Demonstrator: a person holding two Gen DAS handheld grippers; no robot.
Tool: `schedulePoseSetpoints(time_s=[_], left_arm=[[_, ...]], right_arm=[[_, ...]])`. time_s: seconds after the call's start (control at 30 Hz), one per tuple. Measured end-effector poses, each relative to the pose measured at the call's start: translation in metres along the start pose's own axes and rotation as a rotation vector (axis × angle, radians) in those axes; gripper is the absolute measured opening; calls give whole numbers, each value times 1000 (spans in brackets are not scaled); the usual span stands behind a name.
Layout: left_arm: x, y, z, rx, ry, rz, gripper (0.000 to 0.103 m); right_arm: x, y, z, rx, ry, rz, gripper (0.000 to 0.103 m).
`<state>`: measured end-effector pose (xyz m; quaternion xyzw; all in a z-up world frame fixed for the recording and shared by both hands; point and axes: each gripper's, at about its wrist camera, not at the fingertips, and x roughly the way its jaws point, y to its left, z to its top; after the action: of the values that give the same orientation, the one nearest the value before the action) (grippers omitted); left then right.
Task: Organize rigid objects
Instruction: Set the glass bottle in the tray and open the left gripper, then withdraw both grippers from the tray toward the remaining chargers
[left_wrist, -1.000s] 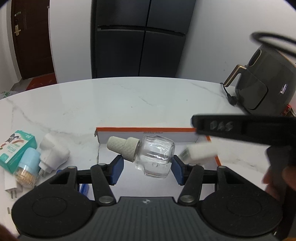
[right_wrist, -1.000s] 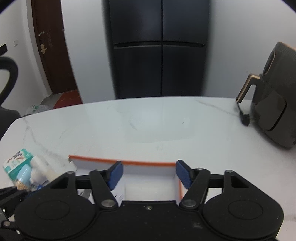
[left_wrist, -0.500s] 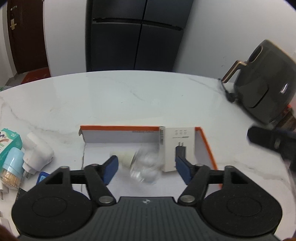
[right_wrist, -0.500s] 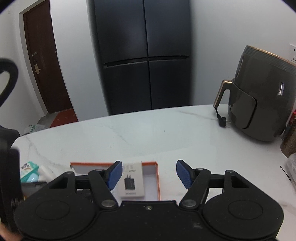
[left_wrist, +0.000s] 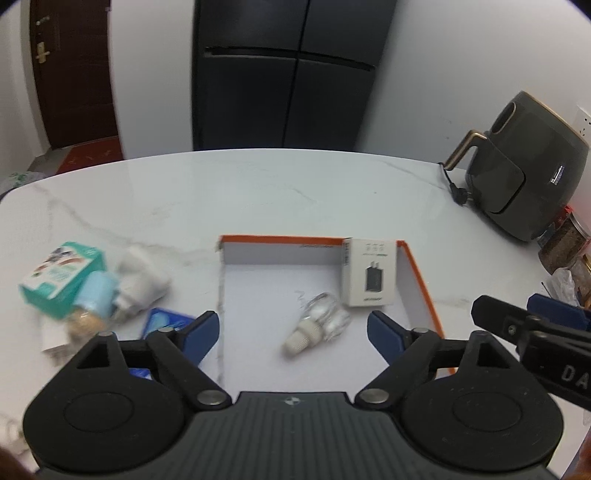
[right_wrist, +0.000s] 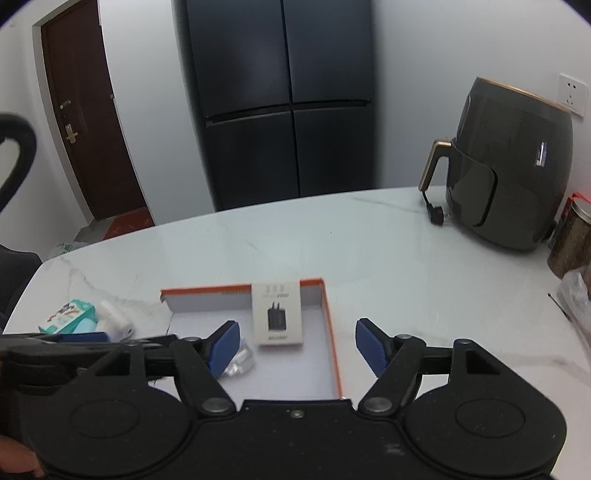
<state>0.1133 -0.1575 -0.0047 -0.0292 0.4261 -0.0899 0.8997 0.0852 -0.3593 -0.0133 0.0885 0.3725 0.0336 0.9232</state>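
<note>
An orange-rimmed white box tray (left_wrist: 417, 273) (right_wrist: 330, 325) lies on the marble table. In it lie a clear bottle with a cream cap (left_wrist: 317, 326) (right_wrist: 240, 360) on its side and a white charger box (left_wrist: 371, 277) (right_wrist: 279, 314) at the far right corner. My left gripper (left_wrist: 291, 334) is open and empty, held above the tray's near side. My right gripper (right_wrist: 297, 341) is open and empty, above the tray's right edge. Left of the tray lie a teal carton (left_wrist: 61, 273) (right_wrist: 66, 316), a light blue toothpick jar (left_wrist: 92, 302), a white plug (left_wrist: 142, 282) (right_wrist: 114, 319) and a blue packet (left_wrist: 166, 323).
A dark air fryer (left_wrist: 524, 166) (right_wrist: 513, 166) with its cord stands at the back right. Jars (left_wrist: 561, 245) (right_wrist: 570, 236) stand at the right edge. A dark fridge (right_wrist: 280, 96) and a brown door (right_wrist: 88, 118) are behind the table.
My left gripper opened and dropped the clear bottle into the tray, then pulled back and up. My right gripper left the charger box in the tray and drew back to the right.
</note>
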Motion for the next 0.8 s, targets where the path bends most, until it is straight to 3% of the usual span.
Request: schedulePoseSetpoints(time_s=[0.4, 0.8], left_arm=[[-48, 55, -40, -54, -3, 80, 94], [-77, 108, -55, -141, -20, 172, 94]], right_arm=[[-13, 55, -29, -64, 47, 78, 85], [-11, 117, -43, -144, 75, 178, 85]])
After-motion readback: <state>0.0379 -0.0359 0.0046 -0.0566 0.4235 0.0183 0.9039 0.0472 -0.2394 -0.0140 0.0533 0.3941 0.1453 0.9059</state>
